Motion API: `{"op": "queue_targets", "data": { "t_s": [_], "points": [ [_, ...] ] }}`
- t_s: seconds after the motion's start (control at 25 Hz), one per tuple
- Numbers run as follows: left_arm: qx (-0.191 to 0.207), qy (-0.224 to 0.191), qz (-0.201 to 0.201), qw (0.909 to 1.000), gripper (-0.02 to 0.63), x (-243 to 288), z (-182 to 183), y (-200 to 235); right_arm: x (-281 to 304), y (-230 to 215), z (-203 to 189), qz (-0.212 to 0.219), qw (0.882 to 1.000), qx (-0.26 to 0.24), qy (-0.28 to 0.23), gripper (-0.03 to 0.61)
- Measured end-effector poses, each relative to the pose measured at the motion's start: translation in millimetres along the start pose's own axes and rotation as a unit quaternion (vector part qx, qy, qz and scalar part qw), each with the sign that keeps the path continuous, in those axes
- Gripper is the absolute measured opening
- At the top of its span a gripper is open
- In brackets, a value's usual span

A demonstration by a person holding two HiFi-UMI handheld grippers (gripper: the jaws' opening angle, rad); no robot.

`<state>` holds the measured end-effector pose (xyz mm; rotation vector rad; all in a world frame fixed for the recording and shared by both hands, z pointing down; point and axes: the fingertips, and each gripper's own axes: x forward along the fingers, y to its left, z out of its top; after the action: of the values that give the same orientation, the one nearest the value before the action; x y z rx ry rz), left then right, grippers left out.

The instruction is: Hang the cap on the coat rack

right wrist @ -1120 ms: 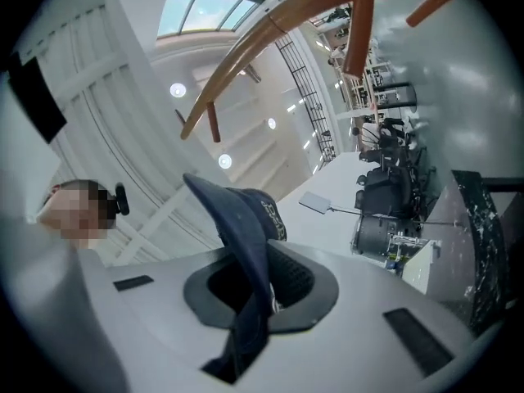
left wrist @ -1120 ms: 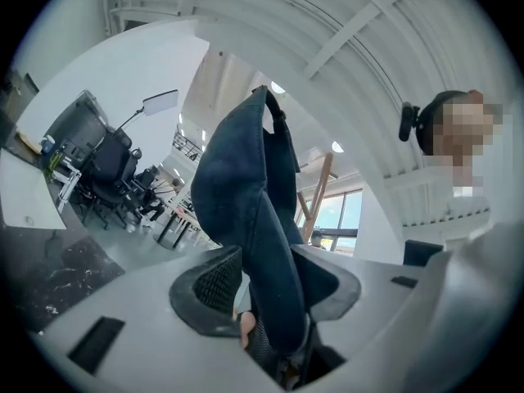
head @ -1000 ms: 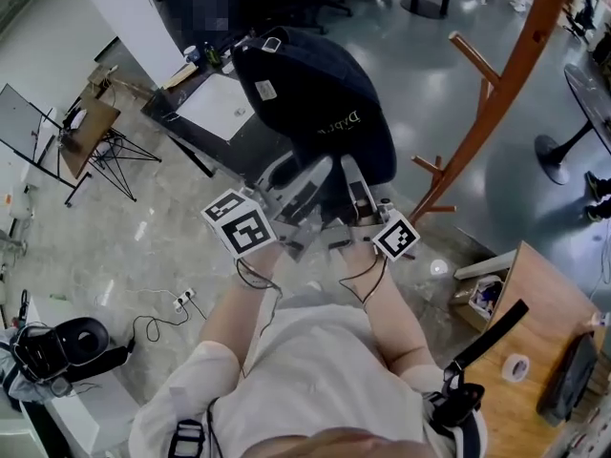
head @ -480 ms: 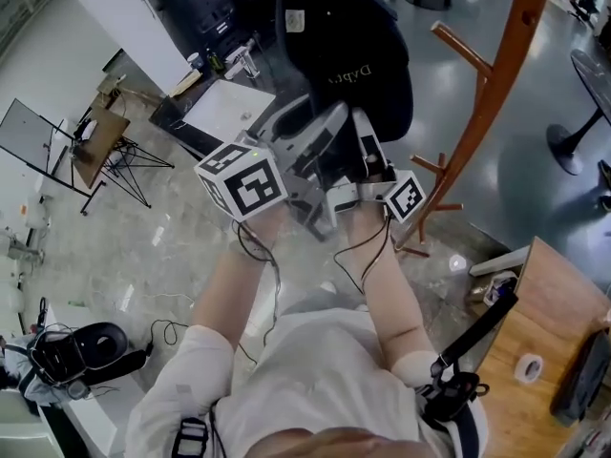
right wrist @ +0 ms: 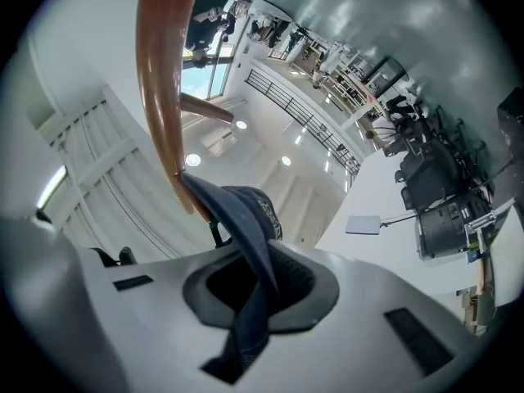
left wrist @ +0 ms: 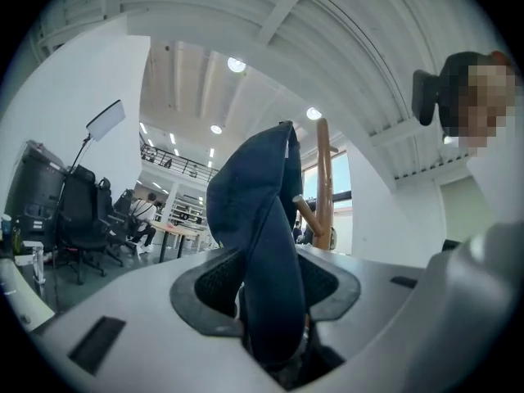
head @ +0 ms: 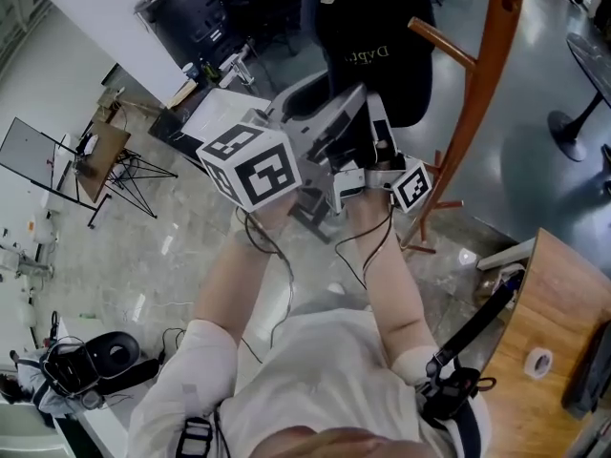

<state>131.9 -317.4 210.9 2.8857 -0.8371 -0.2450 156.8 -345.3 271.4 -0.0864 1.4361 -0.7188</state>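
Left gripper (left wrist: 270,301), right gripper (right wrist: 254,293): both clamped on cap (head: 368,55) edge. Cap aloft at 12 o'clock in head view, rack (head: 482,93) peg (head: 441,44) just beside at 1 o'clock. Likely best: keep both grips, carry cap opening over peg tip, lower till seated, then release. Versus second ago: cap higher, nearer peg.

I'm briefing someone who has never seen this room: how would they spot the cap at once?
Find the tall orange-brown wooden coat rack at the head view's right. Just left of its pole, the left gripper and the right gripper hold a dark navy cap up above the person's arms. It is the only soft fabric thing held aloft, with pale lettering on it.
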Motion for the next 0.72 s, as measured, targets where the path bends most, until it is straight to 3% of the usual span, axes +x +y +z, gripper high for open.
{"op": "queue_targets", "data": {
  "t_s": [0.16, 0.72],
  "points": [
    [0.012, 0.003, -0.014, 0.9998, 0.173, 1.8, -9.2, -6.9, -9.1, 2.7, 5.4, 0.015, 1.000, -0.005, -0.008, 0.041],
    [-0.012, 0.016, -0.018, 0.9996, 0.173, 4.6, -70.7, -25.3, -71.4, 1.5, 28.4, 0.016, 0.999, 0.002, -0.029, 0.041]
  ]
}}
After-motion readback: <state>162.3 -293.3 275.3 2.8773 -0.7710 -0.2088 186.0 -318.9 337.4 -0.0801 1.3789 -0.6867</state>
